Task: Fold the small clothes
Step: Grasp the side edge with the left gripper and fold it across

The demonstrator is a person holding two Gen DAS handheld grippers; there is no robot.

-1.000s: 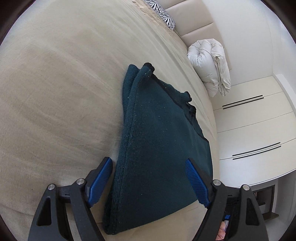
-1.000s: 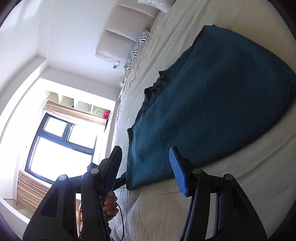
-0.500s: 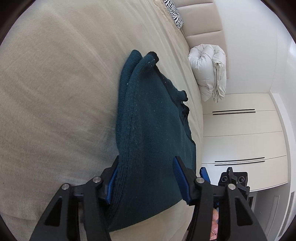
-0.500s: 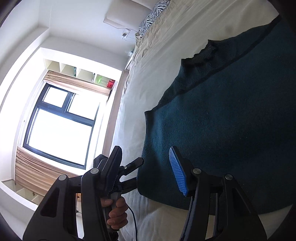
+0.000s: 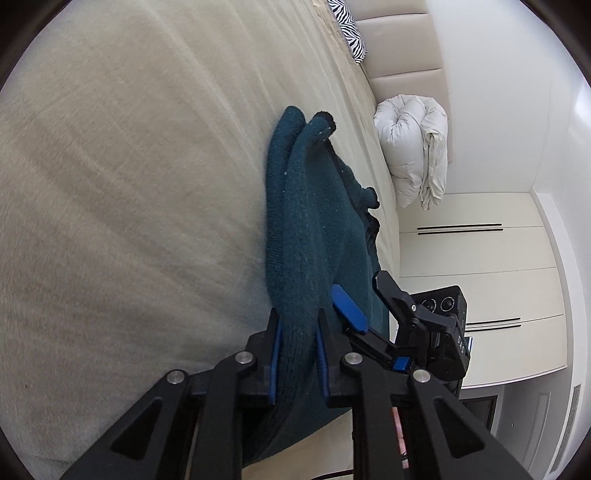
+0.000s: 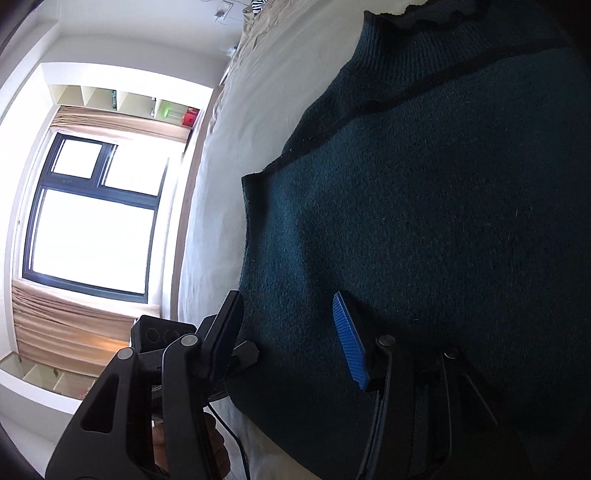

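A dark teal knit sweater (image 5: pixel 314 229) lies folded on the beige bed (image 5: pixel 129 184). My left gripper (image 5: pixel 297 325) is shut on the sweater's thick near edge, which bunches between its blue pads. In the right wrist view the sweater (image 6: pixel 424 221) fills most of the frame, its collar at the top. My right gripper (image 6: pixel 291 328) is open, its jaws straddling the sweater's near left corner, one finger (image 6: pixel 349 339) over the cloth. The right gripper also shows in the left wrist view (image 5: pixel 354 314), just right of my left one.
A rolled white duvet (image 5: pixel 413 147) sits at the bed's far side by the padded headboard, with a zebra pillow (image 5: pixel 349 33) beyond. White wardrobe doors (image 5: pixel 480 266) stand right of the bed. A bright window (image 6: pixel 92 214) is off the bed's other side.
My left gripper moved forward and closed on the sweater's edge. My right gripper moved in over the sweater's corner, still open, and the two grippers came close together.
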